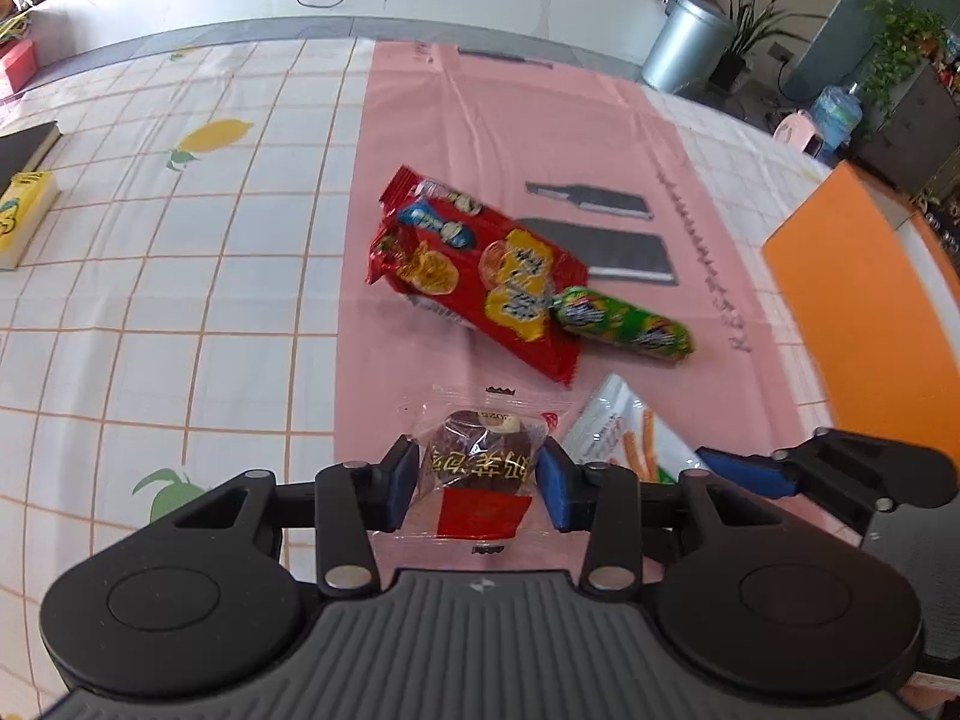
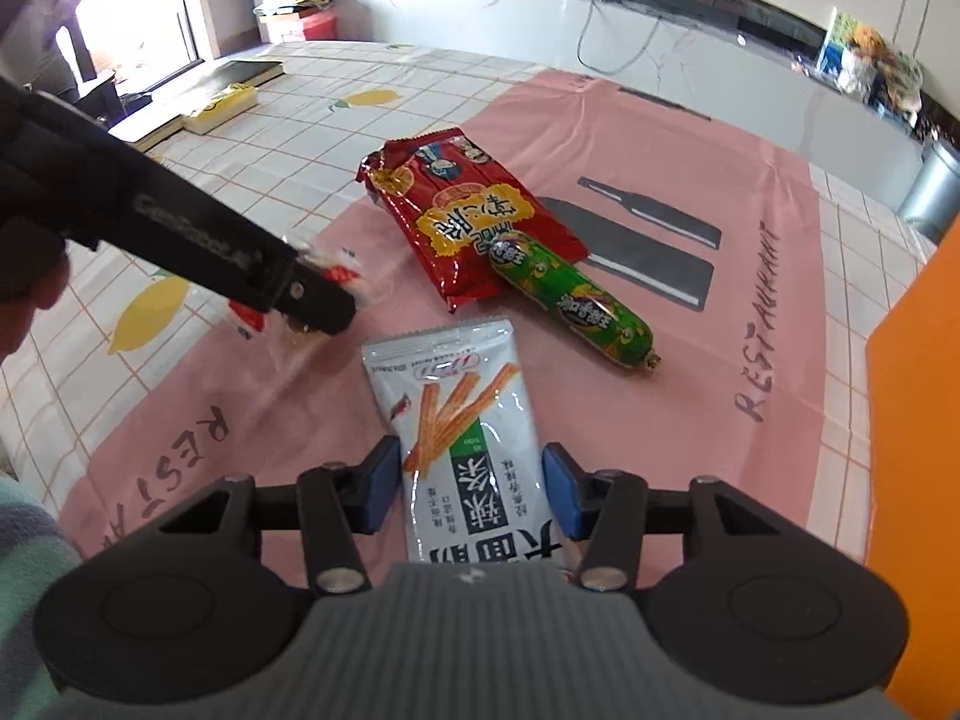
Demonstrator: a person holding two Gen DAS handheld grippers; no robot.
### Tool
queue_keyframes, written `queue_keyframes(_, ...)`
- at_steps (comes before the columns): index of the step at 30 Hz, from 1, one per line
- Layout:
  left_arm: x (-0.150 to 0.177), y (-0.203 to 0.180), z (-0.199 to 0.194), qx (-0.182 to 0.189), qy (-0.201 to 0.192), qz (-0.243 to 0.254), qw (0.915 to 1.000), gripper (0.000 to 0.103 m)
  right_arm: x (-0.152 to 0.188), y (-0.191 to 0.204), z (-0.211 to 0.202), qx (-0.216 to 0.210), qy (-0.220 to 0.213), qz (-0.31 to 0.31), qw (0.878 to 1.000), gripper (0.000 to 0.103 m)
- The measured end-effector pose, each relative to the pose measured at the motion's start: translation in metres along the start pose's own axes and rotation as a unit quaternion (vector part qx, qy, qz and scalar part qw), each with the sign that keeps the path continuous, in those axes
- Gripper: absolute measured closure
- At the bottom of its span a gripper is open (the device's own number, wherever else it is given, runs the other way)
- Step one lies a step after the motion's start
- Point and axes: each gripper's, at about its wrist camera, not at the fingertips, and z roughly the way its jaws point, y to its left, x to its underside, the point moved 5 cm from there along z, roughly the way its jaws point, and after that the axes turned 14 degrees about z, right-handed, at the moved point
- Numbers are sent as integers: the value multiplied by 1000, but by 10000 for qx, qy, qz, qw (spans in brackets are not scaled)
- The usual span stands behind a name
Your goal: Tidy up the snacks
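Note:
My left gripper (image 1: 477,480) has its blue pads on both sides of a clear-wrapped brown candy (image 1: 480,459) on the pink mat (image 1: 420,138); the pads touch the wrapper. My right gripper (image 2: 471,489) straddles a white stick-snack pouch (image 2: 465,420), jaws open with a small gap on each side. A red snack pack (image 1: 480,276) and a green sausage (image 1: 621,324) lie further out; both also show in the right wrist view, the pack (image 2: 462,210) and the sausage (image 2: 570,300). The left gripper (image 2: 324,306) shows at the left of the right view.
An orange box (image 1: 864,300) stands at the right edge of the table, also in the right view (image 2: 918,360). A yellow box (image 1: 24,216) and a dark book (image 1: 24,144) lie far left on the checked tablecloth (image 1: 180,300). A grey bin (image 1: 684,42) stands beyond the table.

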Motion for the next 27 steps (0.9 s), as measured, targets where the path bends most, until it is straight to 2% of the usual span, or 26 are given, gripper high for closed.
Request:
queue_keyframes(6, 2, -34, -54, -74, -453, -67, 9989, 56, 4, 1, -49, -90, -306, 217, 9993, 55)
queue_keyframes(12, 9, -81, -95, -54, -840, -7, 9965, 56, 19, -13, -107, -158, -625, 759, 9950, 55)
queue_keyframes(19, 7, -131, -120, 177, -1121, 115, 9935, 56, 24, -42, -174, -204, -1176, 1164, 9860, 56)
queue_keyframes(27, -6, -195, -118, 573, -1290, 511, 9887, 56, 37, -107, -233, -55, -1611, 1691, 9723, 56)
